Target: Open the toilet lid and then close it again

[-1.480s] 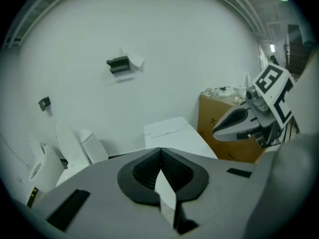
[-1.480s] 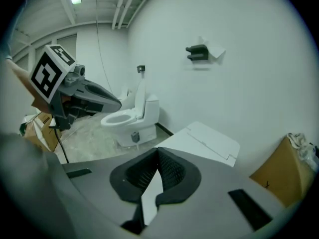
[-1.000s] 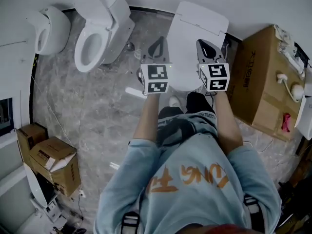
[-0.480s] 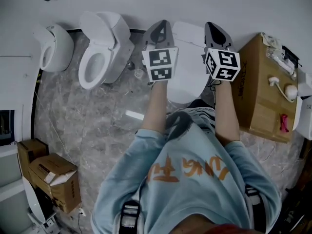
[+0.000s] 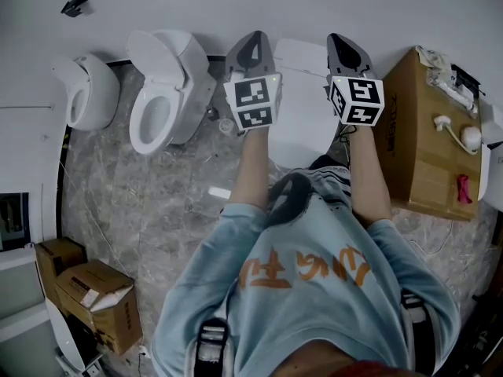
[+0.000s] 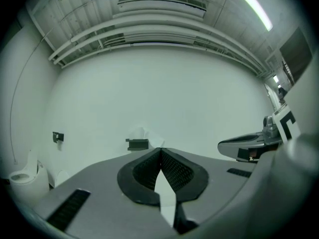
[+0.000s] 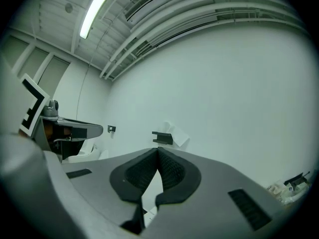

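Observation:
The white toilet point(image 5: 302, 104) with its lid down stands against the wall, straight ahead of the person in the head view. Both grippers are held up above it, side by side and pointing level at the wall. My left gripper point(image 5: 252, 39) hangs over the toilet's left edge and my right gripper point(image 5: 341, 41) over its right edge. Neither touches the lid. In the left gripper view the jaws point(image 6: 160, 150) are shut with nothing between them. The right gripper view shows the same: jaws point(image 7: 157, 150) shut and empty, facing the bare white wall.
A second toilet point(image 5: 161, 93) with its seat open stands to the left, and a smaller white fixture point(image 5: 85, 93) beyond it. A large cardboard box point(image 5: 424, 132) sits close on the right. More boxes point(image 5: 94, 297) lie at lower left. A dark bracket point(image 6: 137, 144) is on the wall.
Both grippers have risen from low over the toilet lid to a level pose facing the wall. Most of the rise came early; since then they have hardly moved. Jaws stayed shut.

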Tool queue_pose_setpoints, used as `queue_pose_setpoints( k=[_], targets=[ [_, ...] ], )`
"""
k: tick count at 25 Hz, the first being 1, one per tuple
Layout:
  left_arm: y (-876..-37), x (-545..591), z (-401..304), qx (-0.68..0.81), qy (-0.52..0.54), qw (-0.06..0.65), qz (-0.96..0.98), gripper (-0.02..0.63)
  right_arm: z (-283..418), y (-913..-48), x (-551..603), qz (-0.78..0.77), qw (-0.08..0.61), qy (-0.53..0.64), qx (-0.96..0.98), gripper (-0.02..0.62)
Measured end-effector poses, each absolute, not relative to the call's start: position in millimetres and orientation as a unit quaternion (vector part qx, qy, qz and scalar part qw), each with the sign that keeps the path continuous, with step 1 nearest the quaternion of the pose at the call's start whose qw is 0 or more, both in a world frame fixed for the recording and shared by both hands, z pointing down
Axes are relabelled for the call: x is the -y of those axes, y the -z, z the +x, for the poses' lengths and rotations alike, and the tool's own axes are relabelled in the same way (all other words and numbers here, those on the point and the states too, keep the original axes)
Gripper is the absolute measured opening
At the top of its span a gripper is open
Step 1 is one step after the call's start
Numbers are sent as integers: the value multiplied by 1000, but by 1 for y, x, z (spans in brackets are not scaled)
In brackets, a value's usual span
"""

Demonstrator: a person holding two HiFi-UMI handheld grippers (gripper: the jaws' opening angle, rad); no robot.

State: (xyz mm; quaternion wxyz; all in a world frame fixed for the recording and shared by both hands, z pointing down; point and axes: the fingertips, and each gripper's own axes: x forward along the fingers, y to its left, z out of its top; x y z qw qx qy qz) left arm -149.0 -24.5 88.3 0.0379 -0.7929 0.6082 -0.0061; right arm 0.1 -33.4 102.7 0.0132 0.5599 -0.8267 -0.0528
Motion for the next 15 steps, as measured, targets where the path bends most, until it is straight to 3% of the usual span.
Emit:
queue_pose_setpoints(
  k=[15],
  targets=[
    [-83, 24, -137, -589, -23, 38, -807, 26, -3, -95, 31, 552, 25, 71, 830, 14]
  ],
)
